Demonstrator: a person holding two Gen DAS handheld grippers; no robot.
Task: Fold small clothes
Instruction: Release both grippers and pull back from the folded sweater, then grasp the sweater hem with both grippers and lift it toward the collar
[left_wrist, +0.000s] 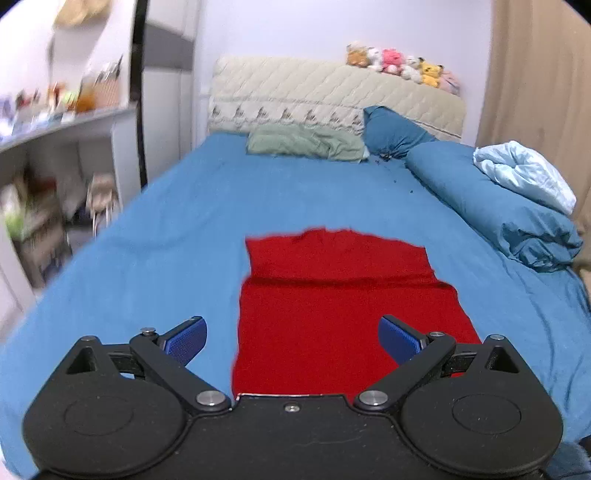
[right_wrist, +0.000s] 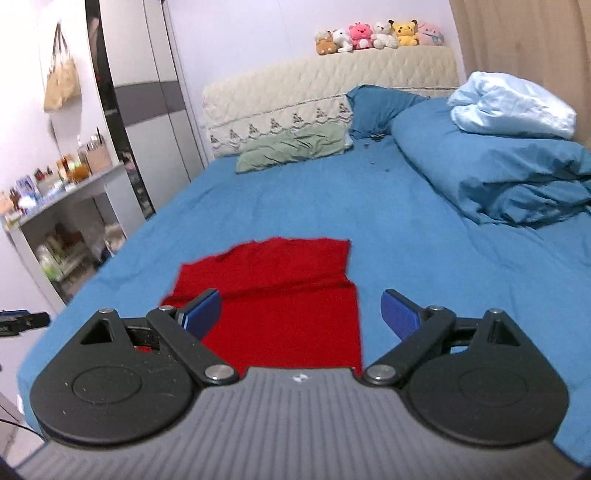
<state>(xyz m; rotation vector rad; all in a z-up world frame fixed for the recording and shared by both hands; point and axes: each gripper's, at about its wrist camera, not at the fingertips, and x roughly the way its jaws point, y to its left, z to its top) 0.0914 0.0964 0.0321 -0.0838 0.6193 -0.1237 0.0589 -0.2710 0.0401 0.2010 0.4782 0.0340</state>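
Here, one red garment (left_wrist: 343, 306) lies flat; both left gripper (left_wrist: 291, 338) and right gripper (right_wrist: 301, 314) jaws gape empty.

My bed (left_wrist: 184, 206) w/ blue sheet carries a red garment (left_wrist: 343, 295) lying flat near its foot, partly folded, a green pillow (left_wrist: 306, 142) by the headboard, a blue pillow (left_wrist: 395, 133) beside it, and a rumpled blue duvet (left_wrist: 491, 206) along the right w/ a pale-blue cloth (left_wrist: 524, 177) on top.

So the garment (left_wrist: 332, 295) lies flat on the bed (left_wrist: 184, 221), near end. Pillows (left_wrist: 306, 142) sit behind it by the headboard (left_wrist: 332, 96), plushies (left_wrist: 402, 66) on top, duvet (left_wrist: 498, 206) right, shelf (left_wrist: 66, 122) left.
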